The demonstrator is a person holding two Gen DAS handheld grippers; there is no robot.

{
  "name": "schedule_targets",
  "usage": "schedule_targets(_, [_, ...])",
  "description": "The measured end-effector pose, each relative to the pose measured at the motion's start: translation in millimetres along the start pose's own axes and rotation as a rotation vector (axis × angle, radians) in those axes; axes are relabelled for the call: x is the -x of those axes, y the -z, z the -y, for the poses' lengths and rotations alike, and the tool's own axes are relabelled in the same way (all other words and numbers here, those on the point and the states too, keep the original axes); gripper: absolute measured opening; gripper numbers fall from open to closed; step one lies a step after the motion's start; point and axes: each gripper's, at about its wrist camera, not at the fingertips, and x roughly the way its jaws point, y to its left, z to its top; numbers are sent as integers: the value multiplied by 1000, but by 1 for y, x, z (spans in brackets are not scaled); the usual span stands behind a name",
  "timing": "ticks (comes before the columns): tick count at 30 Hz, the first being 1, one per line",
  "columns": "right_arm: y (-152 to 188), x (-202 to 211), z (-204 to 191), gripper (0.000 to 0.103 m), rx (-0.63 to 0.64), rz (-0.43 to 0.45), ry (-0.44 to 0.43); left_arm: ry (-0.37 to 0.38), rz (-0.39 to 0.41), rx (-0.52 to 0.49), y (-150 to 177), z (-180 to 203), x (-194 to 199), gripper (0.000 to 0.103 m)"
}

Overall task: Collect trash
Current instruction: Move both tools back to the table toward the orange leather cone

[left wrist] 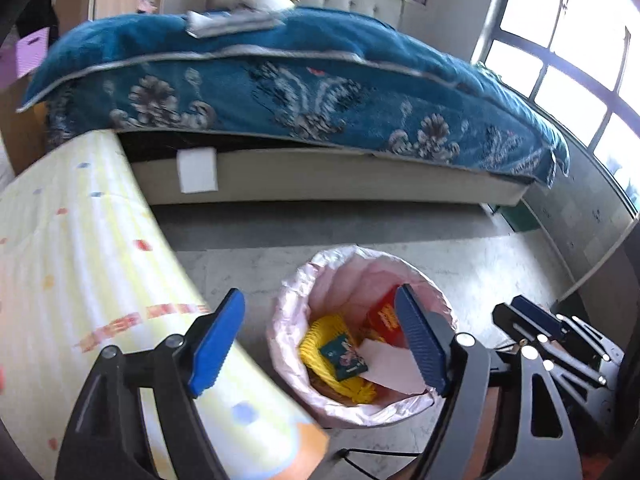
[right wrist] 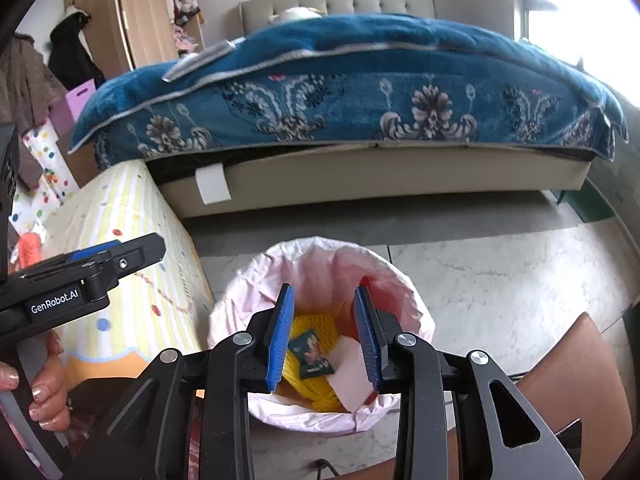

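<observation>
As both grippers hover over the floor beside a bed [right wrist: 380, 172], the trash sits in a pink-lined bin [right wrist: 256, 292]: a yellow foam net [left wrist: 320, 336], a small teal packet [left wrist: 346, 354], a white paper [left wrist: 386, 362] and a red box [left wrist: 386, 318]. The left gripper [left wrist: 320, 344] stands wide open and empty; the right gripper [right wrist: 324, 340] is parted too, gripping nothing. All 4 items look light. The thin liner likely tears easily and is best pinched at its folded rim.
</observation>
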Motion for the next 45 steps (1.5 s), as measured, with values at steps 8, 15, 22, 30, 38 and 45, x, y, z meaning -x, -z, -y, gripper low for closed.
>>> schedule_targets(8, [0,32,-47,33,75,30,-117,-126,69,68,24,-50,72,85])
schedule_targets(15, [3,51,-113,35,199,29,-218,-236,104,158,58,-101,130,86])
schedule_targets(22, [7,66,-173,43,306,46,-290,-347,142,238,84,-147,179,87])
schedule_targets(30, [11,71,-238,45,390,47,-358,-473,167,340,109,-205,218,88])
schedule_targets(38, [11,56,-288,50,443,17,-402,-544,154,411,122,-249,227,90])
schedule_targets(45, [11,39,-320,50,473,12,-413,-547,145,422,107,-270,226,91])
